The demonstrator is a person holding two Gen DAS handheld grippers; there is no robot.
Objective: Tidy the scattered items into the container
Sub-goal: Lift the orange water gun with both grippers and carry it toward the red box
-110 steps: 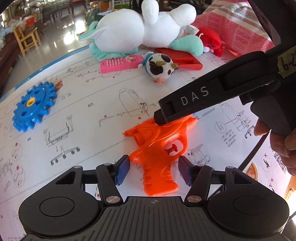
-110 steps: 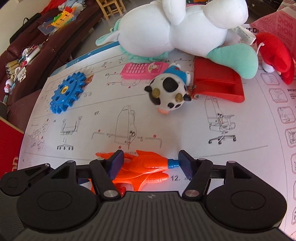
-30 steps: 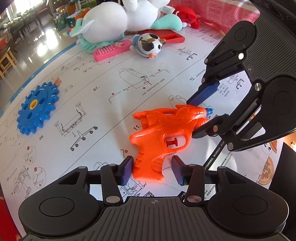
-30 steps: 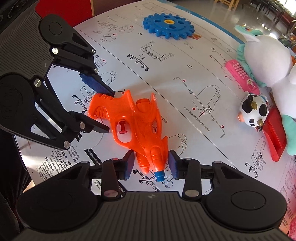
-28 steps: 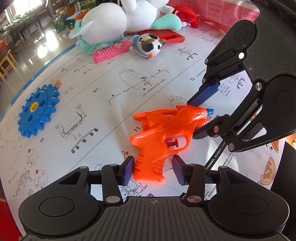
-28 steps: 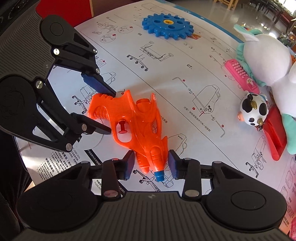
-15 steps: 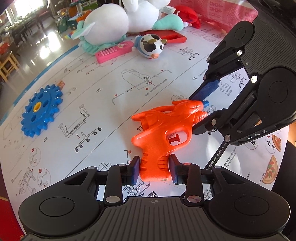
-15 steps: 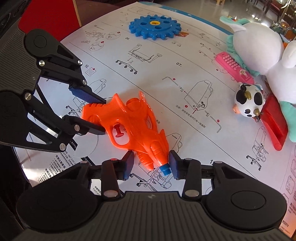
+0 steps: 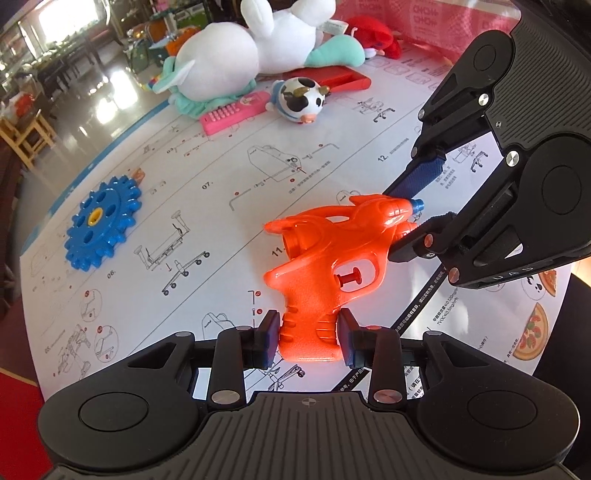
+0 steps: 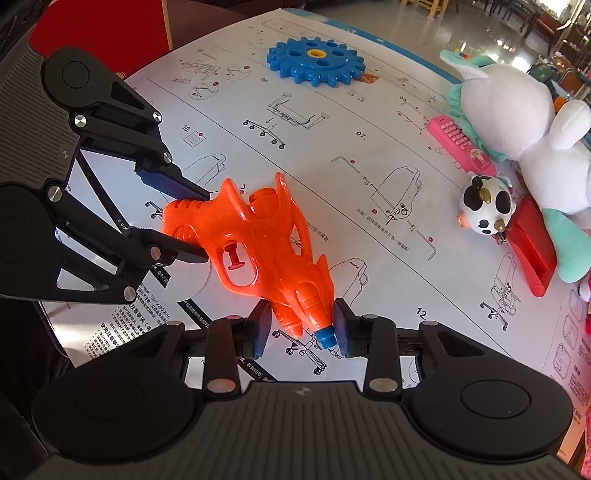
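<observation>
Orange water pistol sits on the counter, left tool clamped on its handle, right tool closing on the muzzle end. Nothing's binned yet: blue gear, cow toy, pink phone, plush etc. all loose, container not in view.

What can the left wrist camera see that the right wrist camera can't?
Only the left wrist view shows the pink patterned cloth. Only the right wrist view shows the drawing numbered 10. Both show the orange water gun, its handle clamped in the left gripper, the right gripper with jaws closing on its nozzle end, and the blue gear.
</observation>
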